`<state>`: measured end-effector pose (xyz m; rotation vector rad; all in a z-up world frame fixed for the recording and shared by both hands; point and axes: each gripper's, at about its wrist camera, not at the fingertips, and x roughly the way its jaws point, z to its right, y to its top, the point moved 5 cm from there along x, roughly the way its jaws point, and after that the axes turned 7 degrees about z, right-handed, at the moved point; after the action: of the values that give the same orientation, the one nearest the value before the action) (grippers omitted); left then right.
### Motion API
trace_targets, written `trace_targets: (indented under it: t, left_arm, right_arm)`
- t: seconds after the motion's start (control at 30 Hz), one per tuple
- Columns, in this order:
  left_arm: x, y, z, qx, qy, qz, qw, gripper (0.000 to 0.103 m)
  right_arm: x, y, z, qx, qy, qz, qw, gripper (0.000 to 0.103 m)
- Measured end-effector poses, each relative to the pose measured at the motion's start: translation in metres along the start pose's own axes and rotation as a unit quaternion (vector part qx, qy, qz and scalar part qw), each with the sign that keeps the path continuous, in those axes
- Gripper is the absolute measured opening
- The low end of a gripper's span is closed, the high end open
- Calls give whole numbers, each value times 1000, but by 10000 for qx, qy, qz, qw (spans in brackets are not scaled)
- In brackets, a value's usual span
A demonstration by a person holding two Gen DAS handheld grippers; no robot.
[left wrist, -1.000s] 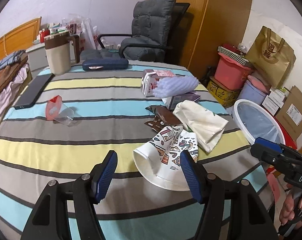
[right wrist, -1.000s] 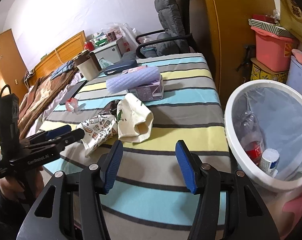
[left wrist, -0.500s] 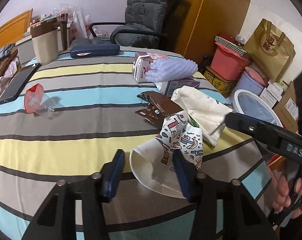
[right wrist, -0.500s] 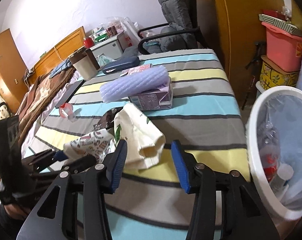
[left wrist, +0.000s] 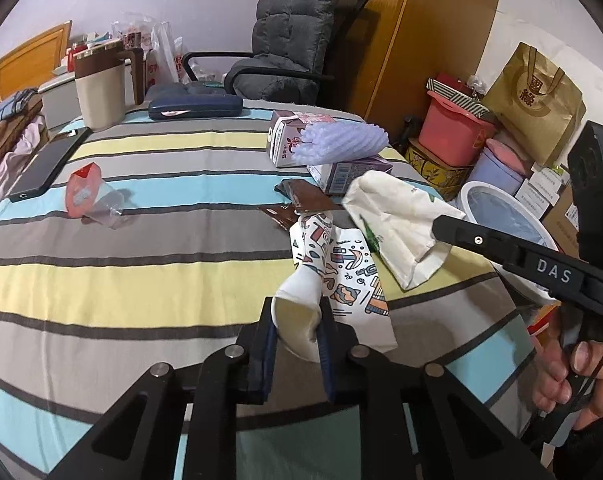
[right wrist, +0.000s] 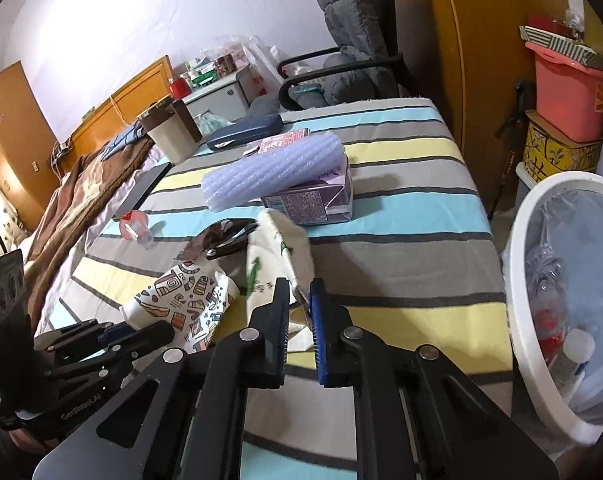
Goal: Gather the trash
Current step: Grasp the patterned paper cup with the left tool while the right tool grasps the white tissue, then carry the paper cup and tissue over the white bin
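Now, through the left wrist camera, I see my left claw (left wrist: 297, 344) closed on the rim of a crumpled paper cup with a colourful cartoon print (left wrist: 333, 280), its white mouth squeezed between the two blue pads. The cup lies on a bench covered with a striped cloth (left wrist: 121, 280) in grey, yellow and light blue. Just beyond the cup is a cream paper bag (left wrist: 393, 216), and the black finger of my right claw (left wrist: 501, 244) reaches in from the right and overlaps its far end. Behind these lie a dark brown wrapper (left wrist: 305, 200), a purple carton (left wrist: 349, 170) and a roll of lilac bubble wrap (left wrist: 341, 142). Further left, well apart, a small clear plastic cup with a red lid (left wrist: 87, 198) lies on its side near a black phone (left wrist: 45, 168). A white bin (left wrist: 501, 208) stands off the right edge of the bench.

Through the right wrist camera, my right claw (right wrist: 299, 308) is nearly shut, pinching the near edge of the cream paper bag (right wrist: 277, 248). The printed cup (right wrist: 185, 296) sits just left of it, with my left claw (right wrist: 109, 332) at its near end. The white bin (right wrist: 521, 312), lined with a clear bag, stands to the right and holds bottles.
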<state>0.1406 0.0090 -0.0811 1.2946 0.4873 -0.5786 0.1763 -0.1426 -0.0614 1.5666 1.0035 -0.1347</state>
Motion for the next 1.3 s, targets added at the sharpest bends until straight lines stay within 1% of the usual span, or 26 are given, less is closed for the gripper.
trace_targets:
  t: [0.4, 0.6, 1.0, 1.3]
  left_arm:
    - [-29, -9, 20, 119, -12, 112, 9999, 18]
    - [-36, -9, 29, 181, 6, 148, 9997, 18]
    - [-35, -3, 41, 274, -25, 173, 9995, 18]
    - [-27, 12, 63, 465, -216, 244, 9984, 18]
  right_arm:
    - [-34, -10, -2, -4, -193, 229, 9996, 10]
    - [-39, -9, -4, 16, -228, 327, 9992, 10]
    - [-52, -8, 0, 46, -307, 514, 9982, 10]
    - [-66, -5, 14, 119, -534, 673, 9962, 10]
